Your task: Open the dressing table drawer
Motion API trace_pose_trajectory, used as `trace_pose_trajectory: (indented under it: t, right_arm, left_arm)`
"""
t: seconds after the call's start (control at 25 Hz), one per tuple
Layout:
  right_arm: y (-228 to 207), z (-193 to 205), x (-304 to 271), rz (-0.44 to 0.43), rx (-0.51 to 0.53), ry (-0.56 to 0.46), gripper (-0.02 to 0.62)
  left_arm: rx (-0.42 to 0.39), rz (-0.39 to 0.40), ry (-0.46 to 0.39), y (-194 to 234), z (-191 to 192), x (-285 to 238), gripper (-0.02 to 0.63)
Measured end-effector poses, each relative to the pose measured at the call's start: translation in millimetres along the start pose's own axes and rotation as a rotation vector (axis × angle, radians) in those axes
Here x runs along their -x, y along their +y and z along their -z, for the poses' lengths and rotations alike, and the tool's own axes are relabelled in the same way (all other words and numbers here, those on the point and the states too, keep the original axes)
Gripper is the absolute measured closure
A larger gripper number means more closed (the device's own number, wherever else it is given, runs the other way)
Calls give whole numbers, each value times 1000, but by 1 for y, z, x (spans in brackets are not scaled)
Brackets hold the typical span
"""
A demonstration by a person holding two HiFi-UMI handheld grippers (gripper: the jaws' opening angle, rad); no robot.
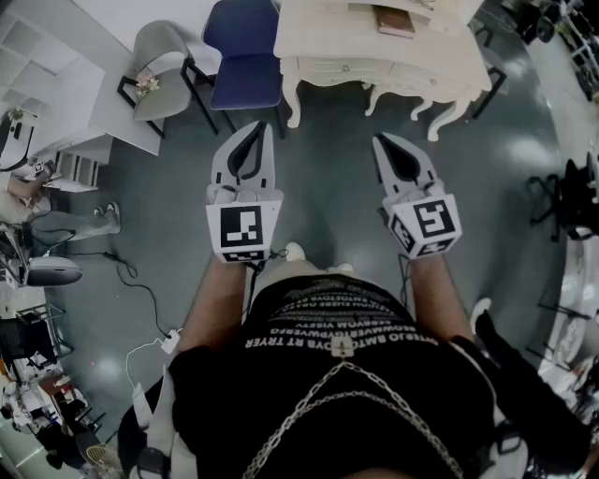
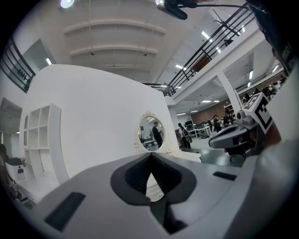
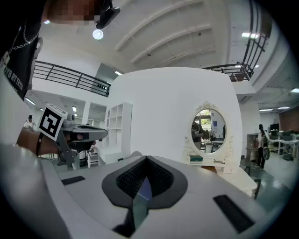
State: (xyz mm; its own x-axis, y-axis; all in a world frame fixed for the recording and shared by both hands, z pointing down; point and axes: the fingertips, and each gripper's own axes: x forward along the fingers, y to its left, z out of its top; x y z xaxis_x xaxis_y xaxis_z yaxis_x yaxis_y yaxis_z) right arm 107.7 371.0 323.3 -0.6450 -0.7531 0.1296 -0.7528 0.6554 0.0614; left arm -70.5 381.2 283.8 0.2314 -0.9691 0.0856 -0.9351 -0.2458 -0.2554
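Observation:
The cream dressing table [image 1: 309,37] stands at the top of the head view, its drawer front [image 1: 344,67] shut. My left gripper [image 1: 256,131] and right gripper [image 1: 384,142] hang side by side over the grey floor, short of the table, both pointing toward it. Each has its jaws shut with nothing between them. In the left gripper view the shut tips [image 2: 150,157] point at the table's oval mirror [image 2: 151,133]. From the right gripper [image 3: 146,159], the mirror [image 3: 209,130] and table top [image 3: 236,176] lie ahead to the right.
A blue chair [image 1: 245,51] and a grey chair [image 1: 159,56] stand left of the table. White shelving [image 1: 37,56] fills the far left. A book [image 1: 395,21] lies on the table top. Cables [image 1: 140,290] run over the floor at lower left.

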Motion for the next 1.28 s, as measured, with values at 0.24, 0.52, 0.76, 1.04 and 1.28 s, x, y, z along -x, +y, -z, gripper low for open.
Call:
trace_pose_trajectory:
  t: [0.24, 0.52, 0.76, 1.04, 1.28]
  right_arm:
    - [9, -10, -20, 13, -23, -22, 594]
    - [15, -25, -35, 77, -29, -44, 594]
    - [27, -24, -44, 88, -6, -36, 593]
    - [14, -8, -57, 97, -27, 5, 594]
    - [-9, -2, -79, 69, -46, 31, 593]
  left_arm:
    - [-4, 17, -29, 21, -3, -1, 603]
    - [0, 57, -57, 41, 5, -3, 603]
    - [-3, 111, -48, 43, 22, -10, 603]
    - [17, 128, 7, 52, 42, -32, 603]
    - [42, 117, 2, 59, 33, -69, 603]
